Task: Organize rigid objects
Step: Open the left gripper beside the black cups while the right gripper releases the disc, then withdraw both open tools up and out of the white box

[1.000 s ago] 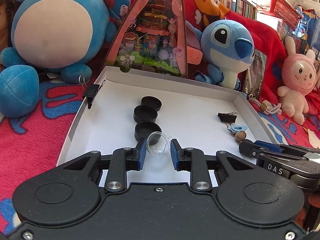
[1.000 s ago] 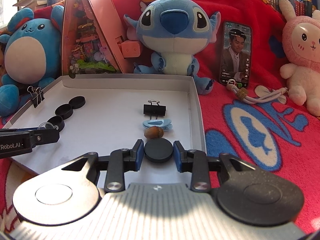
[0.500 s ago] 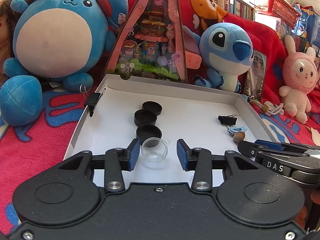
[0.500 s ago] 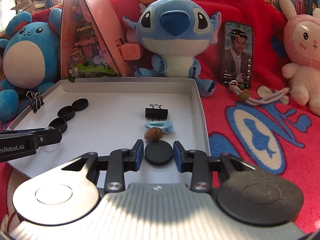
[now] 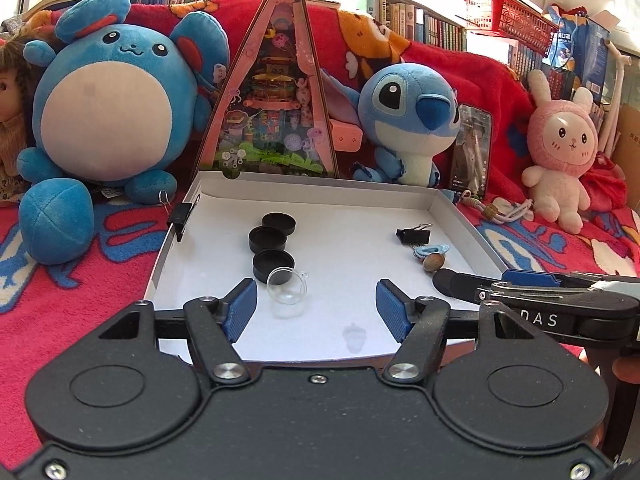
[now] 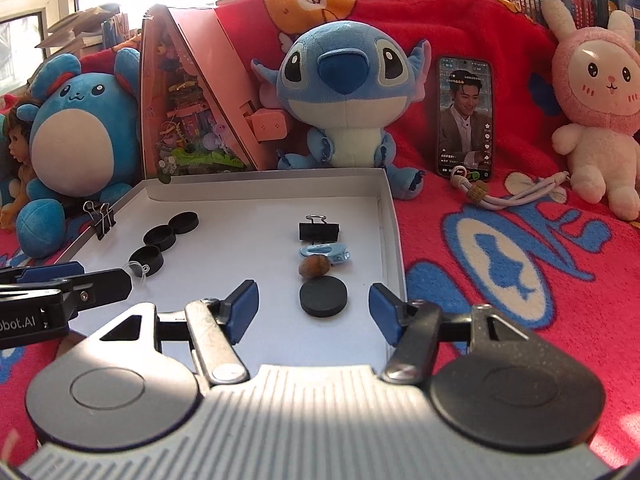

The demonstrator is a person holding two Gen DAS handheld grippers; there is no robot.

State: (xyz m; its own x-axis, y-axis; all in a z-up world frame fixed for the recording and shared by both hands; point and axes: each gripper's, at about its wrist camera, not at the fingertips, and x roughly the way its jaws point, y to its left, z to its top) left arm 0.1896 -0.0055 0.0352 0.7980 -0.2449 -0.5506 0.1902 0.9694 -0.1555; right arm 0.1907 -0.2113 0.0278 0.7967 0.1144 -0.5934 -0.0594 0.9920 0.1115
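A shallow white box (image 5: 464,220) (image 6: 390,240) lies on a red blanket. Down its left side runs a row of three black caps (image 5: 273,261) (image 6: 159,237), ending in a clear half-sphere (image 5: 287,290) (image 6: 136,270). My left gripper (image 5: 316,307) has its jaws opening, and the half-sphere rests on the floor between them, nearer the left pad, untouched. On the right side a black binder clip (image 6: 319,230) (image 5: 413,235), a blue clip (image 6: 325,251), an acorn (image 6: 315,267) (image 5: 434,262) and a black disc (image 6: 323,295) form a line. My right gripper (image 6: 314,307) is also opening, with the disc lying free between its pads.
Another binder clip (image 5: 182,215) (image 6: 102,218) is fixed on the box's left wall. Behind the box stand a round blue plush (image 5: 108,120), a pink triangular display house (image 5: 276,120), a blue Stitch plush (image 6: 340,92), a phone (image 6: 466,116) and a pink bunny (image 6: 596,96). A white lanyard (image 6: 508,196) lies on the blanket.
Both grippers spread their jaws and drew back a little upward. The left one let go of the clear half-sphere, the right one let go of the black disc; both now rest in the box.
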